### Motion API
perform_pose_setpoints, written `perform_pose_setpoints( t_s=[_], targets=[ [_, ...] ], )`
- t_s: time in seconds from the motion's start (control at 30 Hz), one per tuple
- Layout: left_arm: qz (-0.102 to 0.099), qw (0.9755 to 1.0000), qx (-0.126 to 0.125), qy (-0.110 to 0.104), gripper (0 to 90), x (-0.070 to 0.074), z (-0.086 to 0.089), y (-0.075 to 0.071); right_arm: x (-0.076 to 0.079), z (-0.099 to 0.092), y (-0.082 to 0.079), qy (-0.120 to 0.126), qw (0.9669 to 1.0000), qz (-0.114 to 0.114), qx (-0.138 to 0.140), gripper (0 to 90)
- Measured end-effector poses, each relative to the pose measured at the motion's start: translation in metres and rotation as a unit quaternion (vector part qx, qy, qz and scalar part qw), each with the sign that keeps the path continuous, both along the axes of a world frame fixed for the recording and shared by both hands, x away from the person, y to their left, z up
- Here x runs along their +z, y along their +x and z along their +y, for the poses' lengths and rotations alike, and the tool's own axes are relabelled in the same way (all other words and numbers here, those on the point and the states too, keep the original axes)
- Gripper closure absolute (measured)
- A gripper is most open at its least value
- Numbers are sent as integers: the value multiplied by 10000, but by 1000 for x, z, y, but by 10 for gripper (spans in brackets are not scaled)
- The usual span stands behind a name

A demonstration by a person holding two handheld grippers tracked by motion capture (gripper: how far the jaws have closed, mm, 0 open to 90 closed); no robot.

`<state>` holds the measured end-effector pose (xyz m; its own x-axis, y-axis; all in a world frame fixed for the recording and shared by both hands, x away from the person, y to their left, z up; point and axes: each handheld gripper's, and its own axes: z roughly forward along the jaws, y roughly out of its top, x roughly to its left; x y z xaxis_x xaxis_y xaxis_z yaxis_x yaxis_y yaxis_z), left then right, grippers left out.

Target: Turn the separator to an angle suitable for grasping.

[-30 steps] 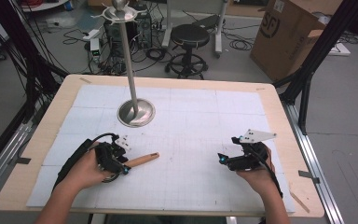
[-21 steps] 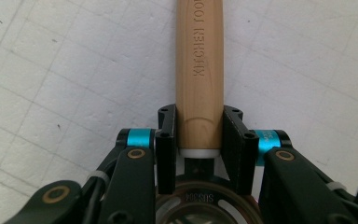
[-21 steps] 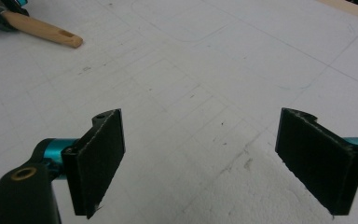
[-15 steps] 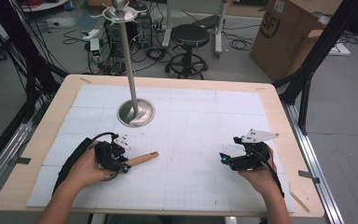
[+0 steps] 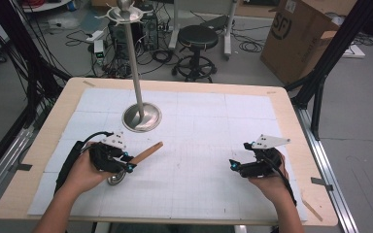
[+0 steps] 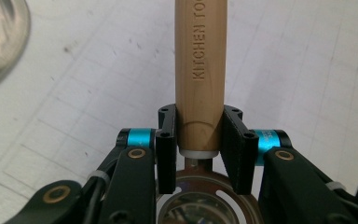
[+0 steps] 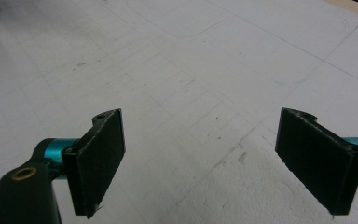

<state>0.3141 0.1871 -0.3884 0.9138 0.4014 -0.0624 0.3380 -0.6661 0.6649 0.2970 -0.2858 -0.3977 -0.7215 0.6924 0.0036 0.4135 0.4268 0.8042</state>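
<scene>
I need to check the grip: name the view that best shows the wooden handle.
Left gripper view: the wooden handle runs up the middle, lettering legible, left tongs shut on it. The high view shows it small, poking out beyond those tongs.

From above the near edge, the high view looks forward and down over the table (image 5: 291, 145), while both gripper views skim close above its white gridded mat (image 7: 177, 70).

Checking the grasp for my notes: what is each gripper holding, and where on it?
Left gripper clamps the wooden-handled utensil at the handle's metal-side end. Right gripper holds nothing.
</scene>
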Motion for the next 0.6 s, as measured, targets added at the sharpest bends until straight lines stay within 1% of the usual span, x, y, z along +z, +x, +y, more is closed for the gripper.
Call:
perform_pose_setpoints(
  t_s=[0.03, 0.07, 0.13, 0.17, 0.2, 0.23, 0.27, 0.3, 0.4, 0.43, 0.47, 0.53, 0.57, 0.6],
  targets=[
    [-43, 9999, 14, -99, 692, 2, 2, 0, 0, 0, 0, -9, 10000, -9, -1, 147],
    [-30, 9998, 50, -201, 692, 3, 3, -1, 1, 0, 0, -10, 10000, -43, 20, 147],
    [-73, 9995, 24, -310, 692, 6, 7, -1, 0, 0, 0, -18, 10000, -57, 22, 147],
    [-101, 9992, 50, -373, 692, 6, 8, -1, 0, 0, 0, -20, 10000, -26, 1, 146],
    [-101, 9992, 50, -373, 691, 6, 8, -1, 0, 0, 0, -25, 10000, -30, -4, 146],
    [-160, 9987, 59, -480, 692, 9, 10, -2, 0, 0, 0, -25, 10000, -57, 9, 147],
    [-187, 9984, 52, -534, 692, 10, 12, -2, 0, 0, 0, -18, 10000, -48, 14, 147],
    [-212, 9977, 60, -635, 691, 11, 13, -3, 0, 0, 0, -8, 10000, -35, 10, 147],
    [-258, 9971, 15, -715, 691, 13, 15, -3, 0, 0, 1, 1, 10000, -17, -20, 146],
    [-309, 9962, 18, -815, 692, 14, 18, -5, 0, 0, 1, 9, 10000, -26, -13, 147],
    [-309, 9962, 18, -815, 691, 14, 18, -5, 0, 0, 1, 9, 10000, -23, -36, 147],
    [-338, 9952, 6, -923, 692, 14, 20, -6, 0, 0, 3, 50, 10000, -5, -62, 146],
    [-338, 9952, 6, -923, 692, 14, 20, -6, 0, 0, 3, 50, 10000, -5, -62, 146],
    [-386, 9949, 11, -937, 691, 14, 22, -7, 0, 2, 5, 42, 10000, -17, -52, 147]
  ],
)
